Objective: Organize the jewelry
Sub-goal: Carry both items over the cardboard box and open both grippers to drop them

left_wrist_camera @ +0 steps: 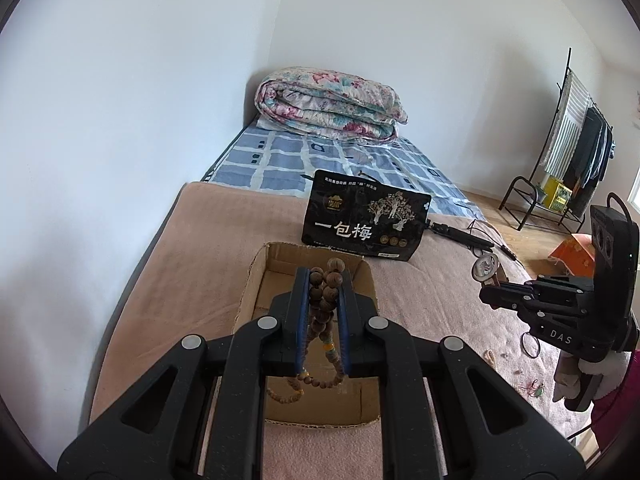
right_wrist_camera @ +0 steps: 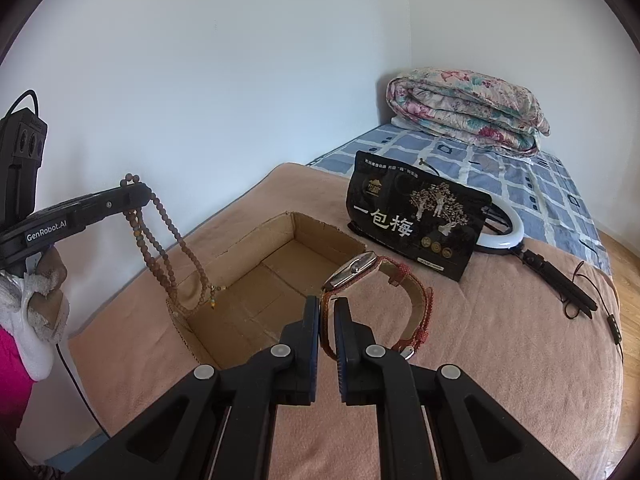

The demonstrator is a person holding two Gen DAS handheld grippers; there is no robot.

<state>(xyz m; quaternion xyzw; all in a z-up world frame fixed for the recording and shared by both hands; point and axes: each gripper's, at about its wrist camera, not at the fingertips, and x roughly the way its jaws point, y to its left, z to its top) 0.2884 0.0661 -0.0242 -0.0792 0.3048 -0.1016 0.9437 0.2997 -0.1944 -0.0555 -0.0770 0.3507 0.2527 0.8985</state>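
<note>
- both jaw pairs are clamped on jewelry: the left gripper (left_wrist_camera: 324, 300) pinches a wooden bead strand (left_wrist_camera: 325, 304) between its blue pads, and the right gripper (right_wrist_camera: 327, 320) pinches the red strap of a wristwatch (right_wrist_camera: 356, 274).
- below the left jaws the cardboard box (left_wrist_camera: 262, 276) lies open; the strand hangs straight down from the jaws, its long axis vertical, with the lowest loops already inside the box's walls in the right wrist view.
- by my reading the left hand is the nearer one to a drop: opening those jaws should let the beads fall into the box.
- ahead of and just above the right jaws the watch face tilts up, over the near right edge of the box; the strap loops back to the right of the jaws, over the pink blanket (right_wrist_camera: 500, 340), so it would need carrying to the left.
- the beads are brown, round and matte, with a few paler and greenish ones low on the strand; the watch has a silvery oval case.
</note>
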